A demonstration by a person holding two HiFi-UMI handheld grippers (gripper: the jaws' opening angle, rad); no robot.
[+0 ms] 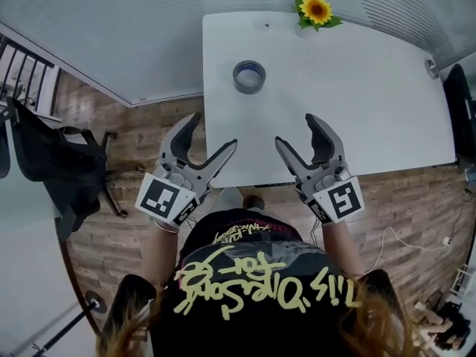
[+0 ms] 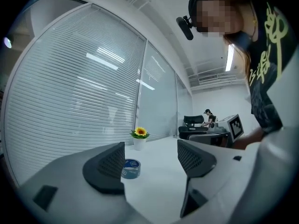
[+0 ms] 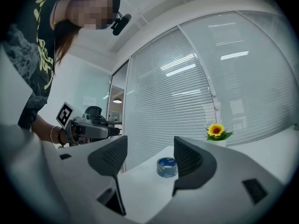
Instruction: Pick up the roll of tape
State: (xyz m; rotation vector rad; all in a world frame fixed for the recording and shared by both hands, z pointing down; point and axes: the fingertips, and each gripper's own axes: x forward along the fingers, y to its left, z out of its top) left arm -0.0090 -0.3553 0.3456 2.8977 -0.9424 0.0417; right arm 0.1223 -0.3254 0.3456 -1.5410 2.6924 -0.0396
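A blue roll of tape [image 1: 248, 76] lies flat on the white table [image 1: 372, 88], toward its far left part. The roll also shows small in the left gripper view [image 2: 131, 169] and the right gripper view [image 3: 167, 167]. My left gripper [image 1: 212, 136] hovers open at the table's near left corner, short of the tape, nothing between its jaws. My right gripper [image 1: 295, 130] is open too, over the table's near edge, empty and well apart from the roll.
A potted sunflower [image 1: 315, 10] stands at the table's far edge. A black office chair [image 1: 52, 169] sits on the wooden floor to the left. A small round metal object [image 1: 432, 68] lies near the table's right edge. Glass walls with blinds surround the area.
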